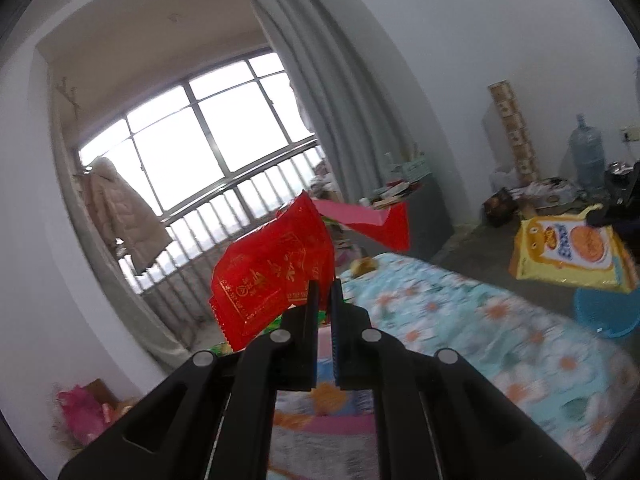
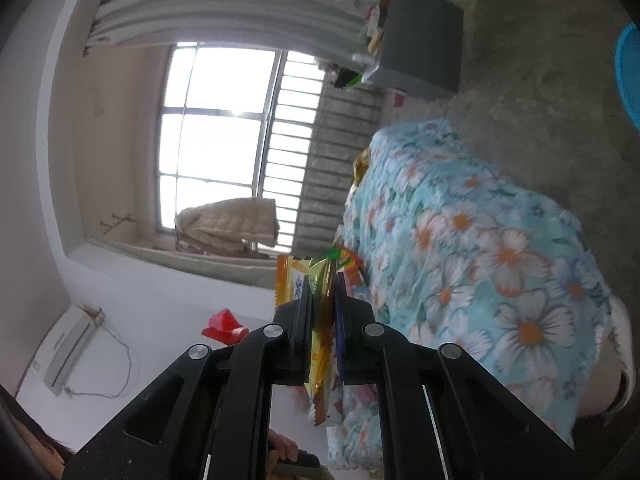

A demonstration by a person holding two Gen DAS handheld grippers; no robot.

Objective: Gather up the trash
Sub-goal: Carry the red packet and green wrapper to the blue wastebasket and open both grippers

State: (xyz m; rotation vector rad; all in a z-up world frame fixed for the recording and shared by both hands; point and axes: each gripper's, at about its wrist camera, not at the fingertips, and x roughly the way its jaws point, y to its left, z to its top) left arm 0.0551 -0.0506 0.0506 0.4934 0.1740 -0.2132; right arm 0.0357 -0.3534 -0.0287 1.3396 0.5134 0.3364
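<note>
Both grippers loaded. My left gripper [image 1: 325, 286] is clamped on the lower right edge of a glossy red foil snack wrapper with gold print [image 1: 272, 272]; the wrapper hangs in the air above the bed with the blue floral cover [image 1: 460, 320]. My right gripper [image 2: 323, 280] is clamped on a bundle of thin crinkly wrappers: one orange-yellow foil wrapper [image 2: 290, 280], one olive-gold one [image 2: 322, 276], and green and orange bits [image 2: 346, 260] poking out past the tips. Exact count in that bundle I can't tell, at least three.

Handling, my read: all of it is featherweight, limp film, slippery on the surface. It flops and swings, so a pinch on a flat seam or edge should hold better than on the puffed middle. The stacked wrappers in the right gripper look likeliest to slide out against each other.

More candidates in left view: one big yellow snack bag with a biscuit picture [image 1: 568, 248] on the floor, just beside one blue plastic basin [image 1: 608, 312]. One red folded paper piece [image 1: 372, 220] shows beyond the red wrapper; whether it rests on anything I can't tell.
</note>
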